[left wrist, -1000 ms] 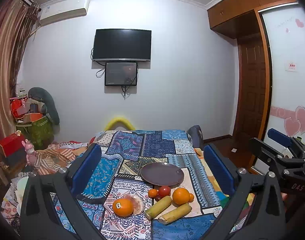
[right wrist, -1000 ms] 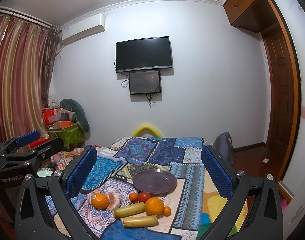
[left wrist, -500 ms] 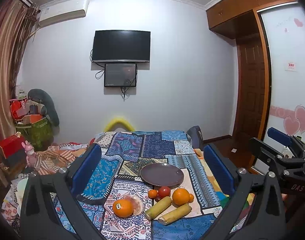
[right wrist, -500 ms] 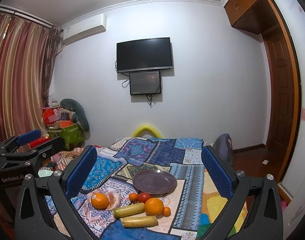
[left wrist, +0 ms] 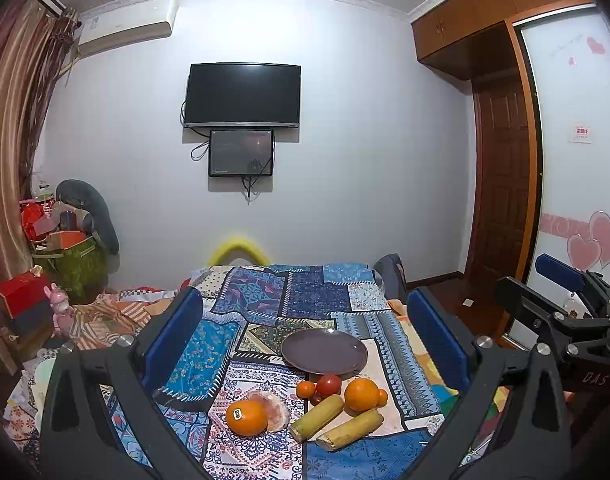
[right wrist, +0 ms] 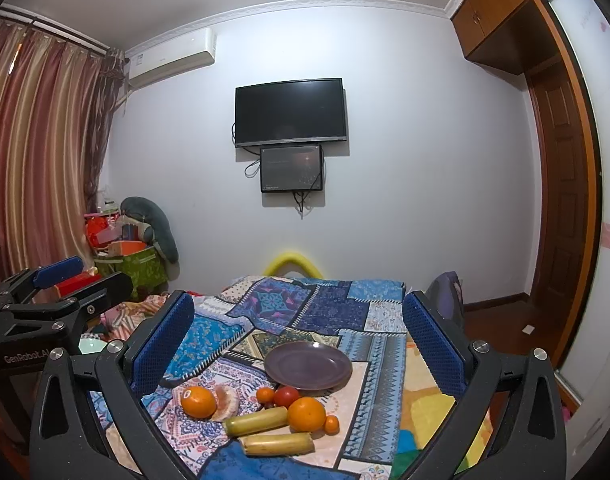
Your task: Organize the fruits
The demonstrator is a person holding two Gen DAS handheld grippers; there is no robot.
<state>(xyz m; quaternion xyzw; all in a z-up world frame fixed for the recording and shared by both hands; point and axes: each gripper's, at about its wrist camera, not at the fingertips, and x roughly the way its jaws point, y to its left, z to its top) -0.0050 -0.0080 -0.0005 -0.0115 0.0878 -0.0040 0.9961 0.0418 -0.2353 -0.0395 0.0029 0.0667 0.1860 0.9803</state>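
Note:
An empty dark purple plate (left wrist: 324, 351) (right wrist: 308, 365) sits on a patchwork quilt (left wrist: 289, 296) (right wrist: 305, 304). In front of it lie fruits: an orange with a sticker (left wrist: 246, 417) (right wrist: 198, 401), a peeled citrus (left wrist: 273, 410) (right wrist: 226, 400), a red tomato (left wrist: 329, 385) (right wrist: 287, 396), a second orange (left wrist: 361, 394) (right wrist: 307, 414), small tangerines (left wrist: 305, 389) (right wrist: 331, 425) and two yellow-green cane pieces (left wrist: 317, 417) (right wrist: 257, 421). My left gripper (left wrist: 305, 332) and right gripper (right wrist: 299, 328) are both open and empty, held back above the near edge of the fruits.
A TV (left wrist: 243, 96) hangs on the far wall. Boxes and bags (left wrist: 61, 256) pile up at the left by the curtain (right wrist: 37, 152). A wooden door (left wrist: 505, 184) and wardrobe stand right. The other gripper shows at each view's side (left wrist: 565, 320) (right wrist: 45, 312).

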